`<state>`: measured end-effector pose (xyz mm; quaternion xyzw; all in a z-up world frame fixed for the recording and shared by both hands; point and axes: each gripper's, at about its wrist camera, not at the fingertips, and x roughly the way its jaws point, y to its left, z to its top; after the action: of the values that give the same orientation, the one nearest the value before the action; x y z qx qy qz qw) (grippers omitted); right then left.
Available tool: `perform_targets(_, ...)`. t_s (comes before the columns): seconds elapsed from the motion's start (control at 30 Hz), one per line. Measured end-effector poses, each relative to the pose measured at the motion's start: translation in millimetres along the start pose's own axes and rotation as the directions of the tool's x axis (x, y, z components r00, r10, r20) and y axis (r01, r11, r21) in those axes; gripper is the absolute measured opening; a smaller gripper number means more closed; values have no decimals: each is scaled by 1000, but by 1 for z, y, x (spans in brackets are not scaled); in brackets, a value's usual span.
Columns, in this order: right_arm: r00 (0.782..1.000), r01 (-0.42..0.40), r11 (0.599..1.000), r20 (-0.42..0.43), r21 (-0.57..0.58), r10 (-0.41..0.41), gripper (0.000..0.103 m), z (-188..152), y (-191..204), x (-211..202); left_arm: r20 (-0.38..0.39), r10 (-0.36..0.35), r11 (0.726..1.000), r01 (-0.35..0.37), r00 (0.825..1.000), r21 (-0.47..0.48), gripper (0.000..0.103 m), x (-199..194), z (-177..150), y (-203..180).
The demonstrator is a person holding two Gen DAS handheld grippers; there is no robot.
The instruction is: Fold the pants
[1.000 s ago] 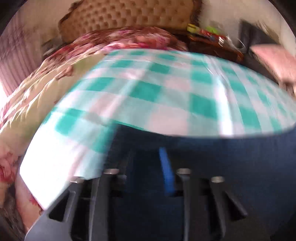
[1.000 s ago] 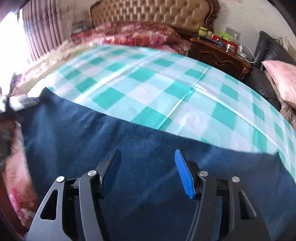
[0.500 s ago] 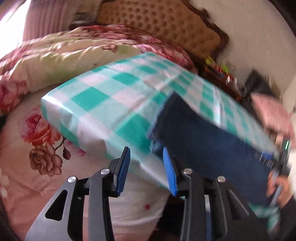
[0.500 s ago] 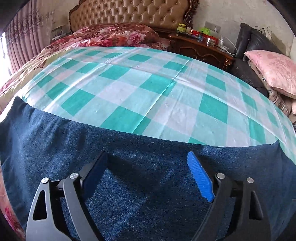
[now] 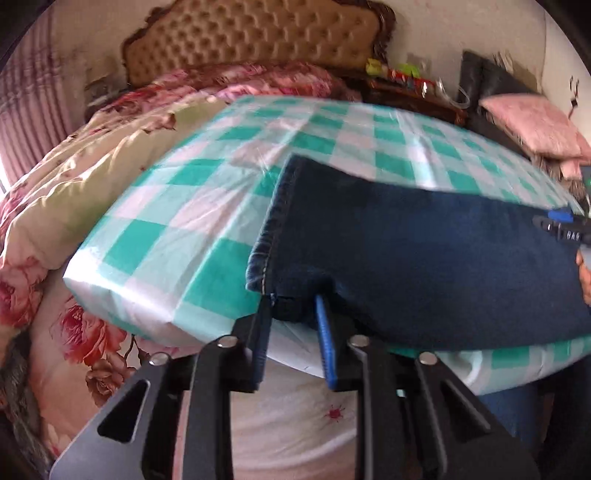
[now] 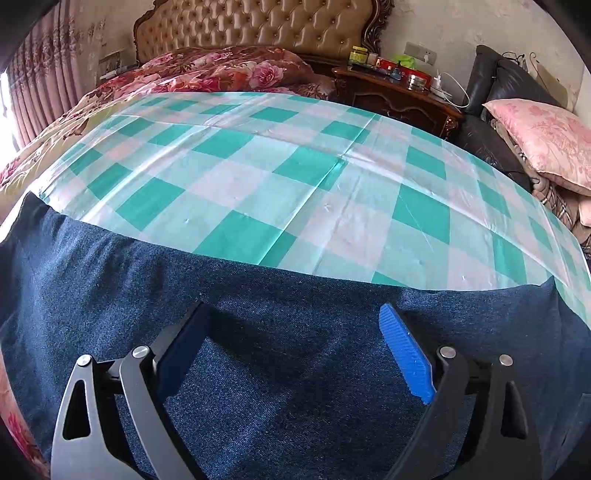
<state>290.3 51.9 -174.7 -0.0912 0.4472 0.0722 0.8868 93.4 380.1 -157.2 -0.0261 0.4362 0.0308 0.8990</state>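
So the pants [image 5: 424, 266] lay lengthwise along the checkered sheet's [image 5: 207, 206] near edge; left gripper [image 5: 293, 314] had just pinched the hem corner, right gripper [image 6: 295, 332] hovered wide open, holding nothing.

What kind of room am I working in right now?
Most likely a home bedroom: a tufted headboard stands behind a bed with a floral quilt, and a dark wooden nightstand crowded with small items sits beside it.

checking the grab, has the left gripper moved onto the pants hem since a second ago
Yes. The left gripper has come to the pants hem at the checked cloth's near edge, jaws just closing on the hem corner.
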Motion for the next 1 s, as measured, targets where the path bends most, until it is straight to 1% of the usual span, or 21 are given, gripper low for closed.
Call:
perform_targets(0.07, 1000, -2, 1000, 0, 1, 2, 89, 0, 0, 0, -21, -45, 999, 45, 999, -27, 16, 2, 5, 7)
perform_targets(0.13, 1000, -3, 1000, -1, 3, 3, 89, 0, -1, 0, -25, -64, 998, 63, 998, -28, 16, 0, 10, 13)
perform_targets(0.3, 1000, 13, 1000, 1, 8, -13, 90, 0, 1, -1, 1, -66, 998, 66, 998, -24, 16, -2, 20, 14)
perform_targets(0.37, 1000, 12, 1000, -2, 20, -12, 91, 0, 0, 0, -21, -60, 996, 59, 998, -64, 19, 8, 14, 20)
perform_targets(0.4, 1000, 10, 1000, -3, 22, -10, 91, 0, 0, 0, -15, -59, 995, 58, 998, -80, 22, 7, 11, 22)
perform_targets(0.43, 1000, 6, 1000, -4, 24, -5, 91, 0, 0, 0, -3, -59, 992, 58, 998, -109, 23, 3, 7, 25)
perform_targets(0.47, 1000, 2, 1000, -5, 26, -2, 92, 0, -1, 0, 1, -27, 990, 26, 1000, -141, 20, -1, 5, 28)
perform_targets(0.5, 1000, 2, 1000, -5, 26, -2, 92, 0, -1, 1, 2, 72, 985, -70, 997, -155, 17, -8, 3, 30)
perform_targets(0.53, 1000, 4, 1000, -5, 25, -4, 92, 0, -1, 1, 21, 99, 982, -94, 995, -165, 17, -14, 3, 31)
perform_targets(0.57, 1000, 7, 1000, -5, 23, -7, 92, 0, 0, 1, 50, 96, 977, -85, 994, -194, 17, -21, 4, 33)
perform_targets(0.6, 1000, 8, 1000, -4, 21, -8, 92, 0, 0, 1, 96, 69, 973, -46, 993, -227, 17, -31, 8, 32)
perform_targets(0.63, 1000, 8, 1000, -4, 21, -8, 92, -1, 0, 0, 125, 41, 975, -12, 991, -222, 17, -36, 11, 28)
perform_targets(0.67, 1000, 7, 1000, -4, 21, -7, 92, -1, 0, 0, 144, 10, 981, 18, 990, -194, 18, -39, 16, 19)
perform_targets(0.73, 1000, 8, 1000, -4, 21, -8, 92, -1, 0, 0, 133, -31, 993, 46, 991, -111, 19, -32, 26, -3)
perform_targets(0.77, 1000, 7, 1000, -4, 21, -7, 92, -1, 0, 0, 105, -38, 994, 48, 994, -94, 20, -23, 28, -9)
perform_targets(0.83, 1000, 8, 1000, -4, 21, -8, 92, -1, 0, 0, 45, -13, 996, 17, 999, -88, 22, -5, 26, -9)
perform_targets(0.87, 1000, 7, 1000, -4, 21, -7, 92, -1, 0, 0, 21, 22, 995, -20, 1000, -97, 15, 2, 23, -3)
perform_targets(0.9, 1000, 7, 1000, -4, 21, -7, 92, -1, 0, 0, 24, 66, 990, -63, 998, -125, 14, 2, 19, 7)
perform_targets(0.93, 1000, 7, 1000, -4, 21, -7, 92, -1, 0, 0, 26, 84, 986, -80, 996, -148, 15, 0, 15, 12)
perform_targets(0.97, 1000, 8, 1000, -4, 20, -8, 92, -1, 0, 0, 19, 173, 968, -167, 985, -186, 20, -5, 14, 21)
perform_targets(1.0, 1000, 8, 1000, -4, 20, -8, 92, -1, 0, 1, 28, 208, 958, -198, 978, -206, 18, -8, 13, 25)
